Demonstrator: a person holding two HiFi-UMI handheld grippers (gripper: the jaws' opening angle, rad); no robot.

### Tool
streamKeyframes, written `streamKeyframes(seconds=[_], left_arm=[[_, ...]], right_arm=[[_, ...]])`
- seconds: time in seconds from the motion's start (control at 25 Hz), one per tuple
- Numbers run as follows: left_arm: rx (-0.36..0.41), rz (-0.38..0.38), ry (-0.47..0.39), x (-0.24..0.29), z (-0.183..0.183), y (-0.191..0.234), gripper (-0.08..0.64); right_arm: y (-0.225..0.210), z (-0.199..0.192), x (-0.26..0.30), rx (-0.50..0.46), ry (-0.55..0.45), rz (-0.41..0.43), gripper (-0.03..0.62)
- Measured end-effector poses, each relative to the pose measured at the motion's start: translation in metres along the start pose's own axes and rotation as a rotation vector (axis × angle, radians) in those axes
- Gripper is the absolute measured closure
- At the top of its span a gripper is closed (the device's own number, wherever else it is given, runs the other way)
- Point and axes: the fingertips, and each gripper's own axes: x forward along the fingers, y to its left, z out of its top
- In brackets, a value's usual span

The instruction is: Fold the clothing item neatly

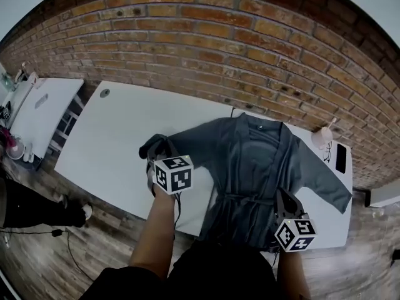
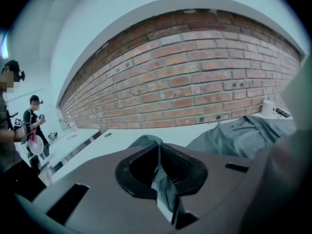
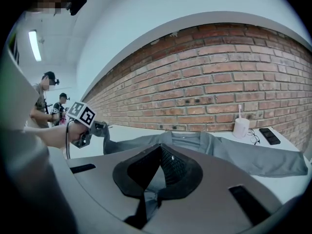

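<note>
Robe [image 1: 250,161], grey and belted, lies front-up and spread out on the white table [image 1: 119,136], collar toward the brick wall [image 1: 219,49] and lower edge hanging at the near table edge. The left gripper [image 1: 156,152] has its jaws pressed nearly together on a pinch of grey cloth at the end of the sleeve [image 1: 164,144] on the person's left. That sleeve end is bunched and raised off the table, probably so it can be carried inward across the body as a first fold. The left gripper view shows the strip of fabric running down between the closed pads. The right gripper [image 1: 284,199] is clamped fully shut on the hem [image 1: 269,220] near the table's front edge, with a fold of cloth caught between its jaws; this grip likely anchors the garment so it does not slide while the sleeve is moved. The opposite sleeve lies flat and extended toward a white cup [image 1: 322,136] and a dark phone [image 1: 340,158], both clear of the fabric. No brand, label or readable writing shows on the robe; the only printed patterns are the black-and-white square markers on each gripper's cube [image 1: 174,174].
</note>
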Motion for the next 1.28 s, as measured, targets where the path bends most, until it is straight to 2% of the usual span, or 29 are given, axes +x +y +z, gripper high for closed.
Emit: streamKeyframes(seconds=[0.16, 0.32, 0.52, 0.68, 0.92, 1.04, 1.12, 1.16, 1.28], left_arm=[[0.083, -0.137, -0.080, -0.010, 0.041, -0.086, 0.542], [0.164, -0.285, -0.109, -0.020, 0.058, -0.182, 0.543], [0.273, -0.455, -0.088, -0.038, 0.050, -0.300, 0.543], [0.368, -0.561, -0.037, -0.051, 0.021, -0.371, 0.543], [0.508, -0.642, 0.060, -0.053, -0.047, -0.433, 0.541], [0.491, -0.715, 0.050, -0.066, -0.062, -0.448, 0.525], [0.480, -0.775, 0.019, -0.082, -0.062, -0.455, 0.431], [0.481, -0.789, 0.002, -0.088, -0.060, -0.455, 0.412], [0.476, -0.743, -0.023, -0.085, -0.052, -0.434, 0.400]], right_arm=[[-0.029, -0.004, -0.020, 0.026, -0.008, -0.055, 0.601], [-0.059, -0.009, -0.044, 0.048, -0.013, -0.112, 0.601], [-0.099, -0.015, -0.073, 0.074, -0.014, -0.183, 0.601], [-0.127, -0.020, -0.092, 0.096, -0.014, -0.229, 0.601], [-0.150, -0.026, -0.103, 0.107, -0.004, -0.254, 0.601], [-0.158, -0.028, -0.106, 0.113, -0.001, -0.258, 0.601], [-0.163, -0.030, -0.106, 0.122, 0.003, -0.258, 0.601], [-0.165, -0.031, -0.105, 0.126, 0.004, -0.256, 0.601], [-0.166, -0.030, -0.101, 0.126, 0.002, -0.241, 0.601]])
